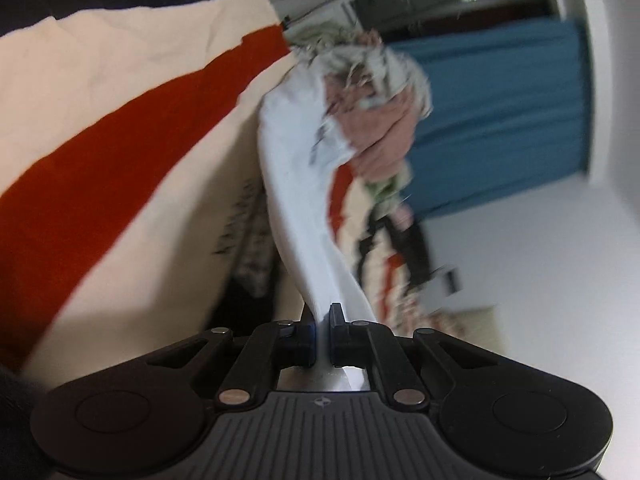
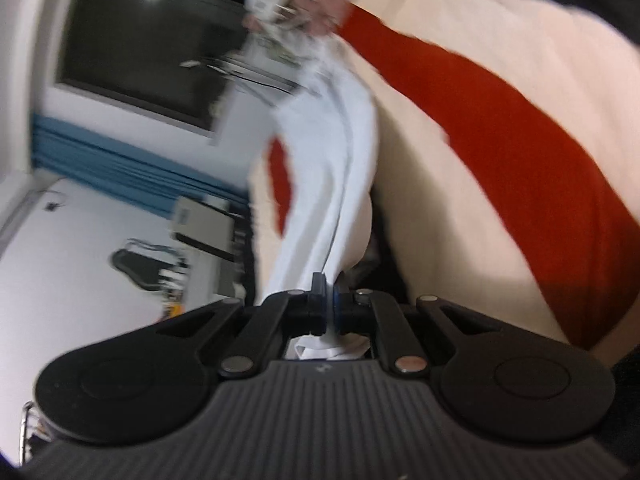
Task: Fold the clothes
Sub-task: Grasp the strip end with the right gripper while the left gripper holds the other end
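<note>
A white garment hangs stretched in the air, blurred by motion. My left gripper is shut on one edge of it; the cloth runs up and away between the pads. In the right wrist view the same white garment runs up from my right gripper, which is shut on another edge. The far end of the cloth bunches with a pink and grey patterned part, also in the right wrist view.
A person's cream sweater with a red stripe and dark band fills the left side, and the right side of the right wrist view. Blue curtain, white wall and a dark window lie behind.
</note>
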### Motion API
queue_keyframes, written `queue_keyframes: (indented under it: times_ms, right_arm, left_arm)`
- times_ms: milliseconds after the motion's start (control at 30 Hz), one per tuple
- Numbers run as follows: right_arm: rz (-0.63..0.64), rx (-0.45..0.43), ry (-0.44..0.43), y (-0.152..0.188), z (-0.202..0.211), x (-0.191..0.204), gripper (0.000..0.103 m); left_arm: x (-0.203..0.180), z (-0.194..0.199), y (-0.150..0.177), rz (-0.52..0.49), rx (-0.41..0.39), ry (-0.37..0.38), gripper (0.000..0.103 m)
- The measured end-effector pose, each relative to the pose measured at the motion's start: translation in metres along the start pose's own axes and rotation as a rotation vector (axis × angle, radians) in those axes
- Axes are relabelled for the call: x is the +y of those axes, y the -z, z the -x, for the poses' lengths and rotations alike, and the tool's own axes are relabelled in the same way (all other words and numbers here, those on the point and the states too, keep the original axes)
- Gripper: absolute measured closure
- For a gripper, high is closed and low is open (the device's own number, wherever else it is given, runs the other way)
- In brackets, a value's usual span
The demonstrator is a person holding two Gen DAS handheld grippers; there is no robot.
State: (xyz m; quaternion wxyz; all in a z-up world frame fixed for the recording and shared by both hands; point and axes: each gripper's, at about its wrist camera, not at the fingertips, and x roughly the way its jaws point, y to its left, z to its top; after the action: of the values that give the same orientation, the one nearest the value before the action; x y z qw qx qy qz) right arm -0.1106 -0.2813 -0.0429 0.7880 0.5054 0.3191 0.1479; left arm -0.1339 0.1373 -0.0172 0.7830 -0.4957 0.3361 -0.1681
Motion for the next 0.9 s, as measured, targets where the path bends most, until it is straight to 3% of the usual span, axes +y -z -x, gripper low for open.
queue_keyframes:
  times_ms: [233, 333, 467, 567, 700, 800, 900]
  right_arm:
    - [0.128, -0.021, -0.079, -0.005, 0.056, 0.056, 0.097]
    - [0.144, -0.007, -0.07, 0.01, 0.078, 0.054, 0.097]
    - [0.115, 0.012, -0.033, 0.026, 0.083, 0.033, 0.097]
    - [0.045, 0.028, 0.0, 0.022, 0.06, 0.02, 0.097]
    - [-0.043, -0.003, 0.044, -0.009, 0.01, 0.02, 0.097]
    - [-0.075, -0.057, 0.072, -0.036, -0.037, 0.029, 0.097]
    - [-0.075, -0.099, 0.093, -0.067, -0.084, 0.034, 0.097]
  left_arm:
    - [-0.029, 0.056, 0.029, 0.028, 0.024, 0.01, 0.097]
    - [-0.042, 0.08, 0.041, 0.039, 0.035, 0.013, 0.097]
    - [-0.02, 0.082, 0.058, 0.119, 0.075, -0.028, 0.097]
    - [-0.011, 0.063, 0.048, 0.161, 0.081, -0.066, 0.097]
    - [-0.015, 0.019, 0.008, 0.188, 0.033, -0.114, 0.097]
    - [-0.03, -0.032, -0.036, 0.15, -0.016, -0.153, 0.097]
    - [-0.049, -0.085, -0.084, 0.039, -0.054, -0.2, 0.097]
